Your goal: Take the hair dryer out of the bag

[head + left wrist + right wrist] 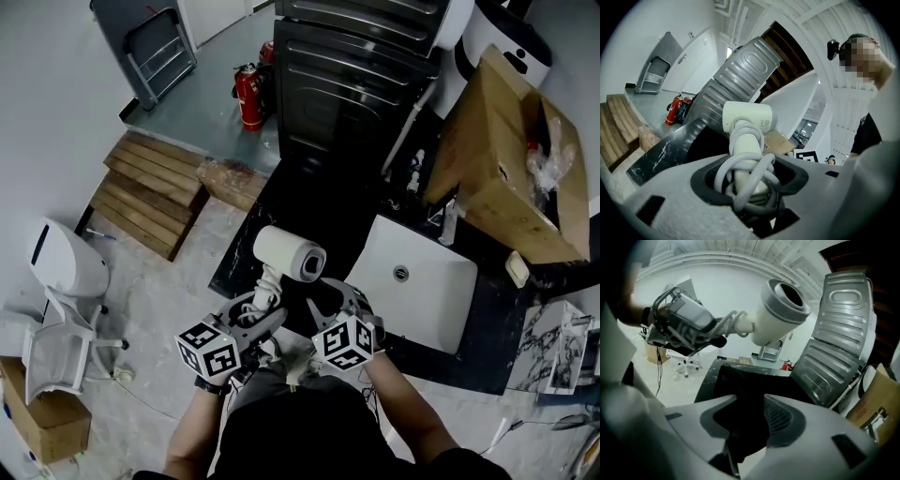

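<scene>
Hair dryer (291, 253) out of the bag and held in the air by the left tool (265, 317).
The left tool's (750, 183) jaws clamp the dryer's (746, 117) white handle and the cord coiled round it, barrel uppermost, above the near left corner of the dark desk (228, 270). The right tool (740, 414) stands just beside it with jaws moderately apart, pressing on nothing; the black bag (740, 387) lies on the desk beyond them.
</scene>
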Tool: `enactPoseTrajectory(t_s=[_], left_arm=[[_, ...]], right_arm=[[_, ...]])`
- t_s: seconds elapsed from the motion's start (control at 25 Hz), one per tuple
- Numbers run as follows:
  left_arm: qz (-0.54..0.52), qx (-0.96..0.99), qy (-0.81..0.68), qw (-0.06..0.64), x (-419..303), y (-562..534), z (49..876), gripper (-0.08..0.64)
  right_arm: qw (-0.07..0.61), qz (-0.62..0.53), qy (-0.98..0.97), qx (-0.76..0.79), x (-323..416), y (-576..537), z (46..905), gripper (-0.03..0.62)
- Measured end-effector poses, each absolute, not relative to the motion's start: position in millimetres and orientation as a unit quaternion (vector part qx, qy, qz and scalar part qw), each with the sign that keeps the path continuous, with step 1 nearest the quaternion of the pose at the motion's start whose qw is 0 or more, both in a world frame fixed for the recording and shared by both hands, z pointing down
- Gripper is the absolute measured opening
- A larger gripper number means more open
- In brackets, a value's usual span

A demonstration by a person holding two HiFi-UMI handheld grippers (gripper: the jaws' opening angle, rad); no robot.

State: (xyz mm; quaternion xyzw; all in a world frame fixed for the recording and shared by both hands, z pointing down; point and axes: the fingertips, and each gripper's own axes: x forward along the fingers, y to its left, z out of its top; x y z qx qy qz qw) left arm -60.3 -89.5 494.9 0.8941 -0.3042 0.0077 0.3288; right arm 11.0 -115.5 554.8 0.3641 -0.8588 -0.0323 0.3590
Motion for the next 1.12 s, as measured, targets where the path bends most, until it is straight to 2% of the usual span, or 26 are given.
enactPoseTrajectory(t_s=[0.28,0.52,0.56,0.68,0.76,1.12], left_arm=[[-0.005,0.89,-0.32,0.323,-67,-108,490,0.242],[-0.008,0.89,-0.326,0.318,-66,-119,486,0.244],[-0.008,0.89,-0.327,0.317,-67,-121,484,0.243],[-0.009,0.891,-0.329,0.313,-67,-124,482,0.243],[-0.01,0.892,-0.33,0.309,-67,-124,481,0.244],[-0.014,0.892,-0.346,0.289,-66,-131,469,0.244]], right_arm=[[0.334,0.003,-0.87,0.363,11,-92,549,0.179],[0.285,0.038,-0.881,0.376,19,-80,524,0.184],[0.276,0.039,-0.879,0.387,23,-81,518,0.174],[0.246,0.029,-0.867,0.433,41,-86,497,0.071],[0.216,0.032,-0.86,0.461,54,-89,484,0.031],[0.11,0.049,-0.825,0.553,126,-98,426,0.012]])
